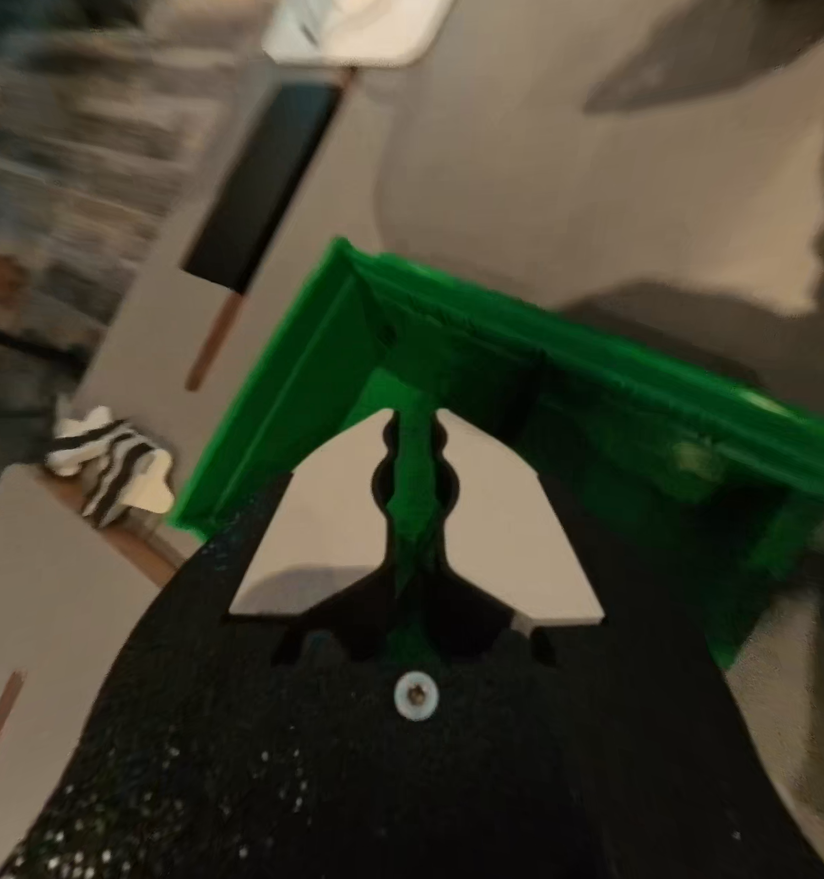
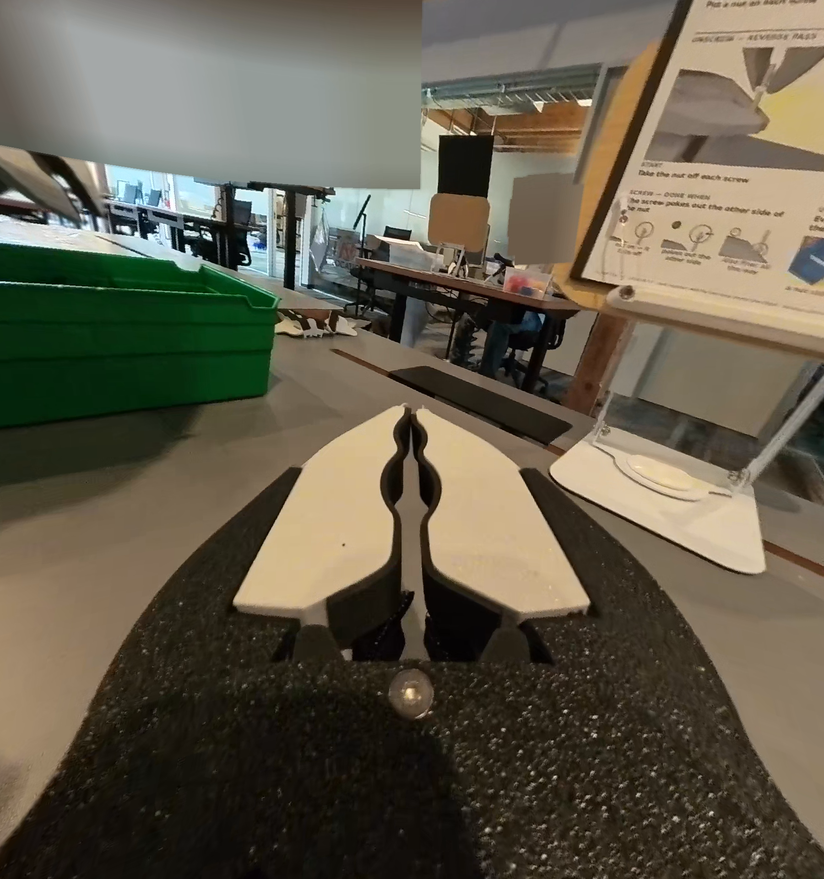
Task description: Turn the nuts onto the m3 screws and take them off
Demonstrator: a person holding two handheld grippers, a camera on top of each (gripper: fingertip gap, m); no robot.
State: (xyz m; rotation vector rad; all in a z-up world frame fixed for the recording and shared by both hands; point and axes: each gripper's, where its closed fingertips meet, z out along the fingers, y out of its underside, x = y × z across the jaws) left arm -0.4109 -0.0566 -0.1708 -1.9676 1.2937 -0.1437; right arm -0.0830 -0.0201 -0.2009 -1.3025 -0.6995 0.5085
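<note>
Nuts and screws cannot be made out in either view, so nothing shows any nut turned on or taken off; judging from that, the whole task looks left to do.

At the desk's left sits a green bin (image 2: 115, 333), its long side running along the desk's far edge, with a black-and-white striped piece (image 2: 315, 326) just beyond its right end. The left tongs (image 1: 415, 418) hang over the bin's corner (image 1: 353, 295), fingers a little apart with only green bin floor seen between them; the view is blurred, and a pale smudge (image 1: 690, 456) further along the bin may be hardware, though I cannot tell. Its axis or heading therefore cannot be read.

Mid-desk, the right tongs (image 2: 412, 409) are closed on nothing, tips low over bare grey desk (image 2: 115, 523). At the desk's right edge stands a white stand (image 2: 662, 499) carrying an instruction sheet (image 2: 733, 166).
</note>
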